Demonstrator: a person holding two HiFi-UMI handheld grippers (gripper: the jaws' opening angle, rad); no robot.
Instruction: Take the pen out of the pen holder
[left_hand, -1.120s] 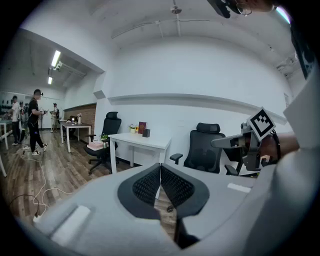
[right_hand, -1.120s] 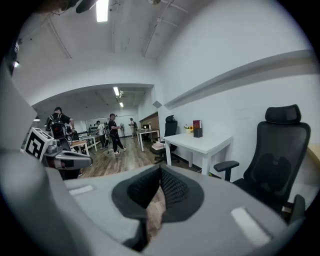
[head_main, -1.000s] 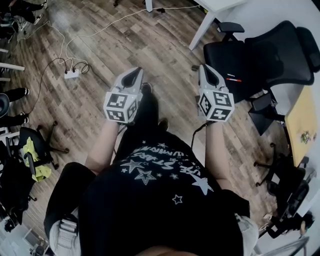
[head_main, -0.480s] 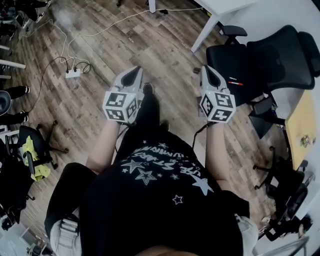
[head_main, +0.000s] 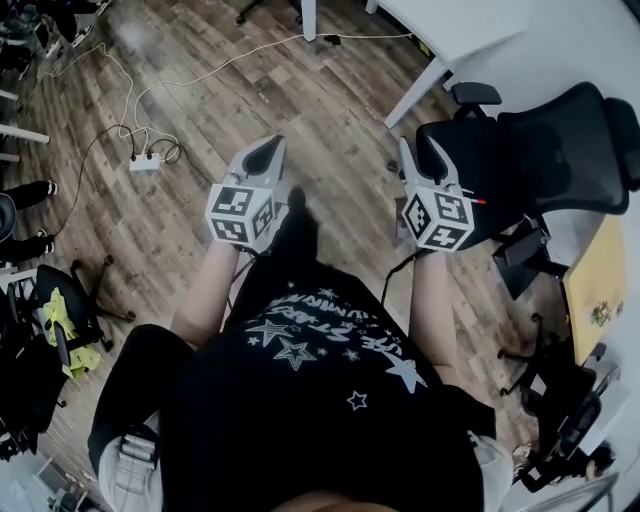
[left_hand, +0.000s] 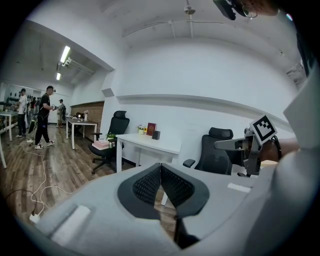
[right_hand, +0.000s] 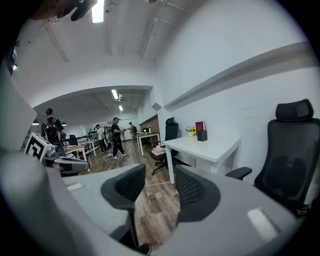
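The task has not visibly begun. The grey left hand-held gripper (left_hand: 160, 166) has its black ribbed jaws pressed together with nothing in them. The grey right hand-held gripper (right_hand: 160, 176) is opening its jaws, and only the brown plank floor (head_main: 200, 90) shows between them. Both are held out over that floor, well apart from the white surface (right_hand: 212, 148) by the wall. A small dark container (right_hand: 202, 135) stands there and may be the pen holder, but it is too small to tell, and no pen can be made out. Approach, grasp and lift are all still to do.
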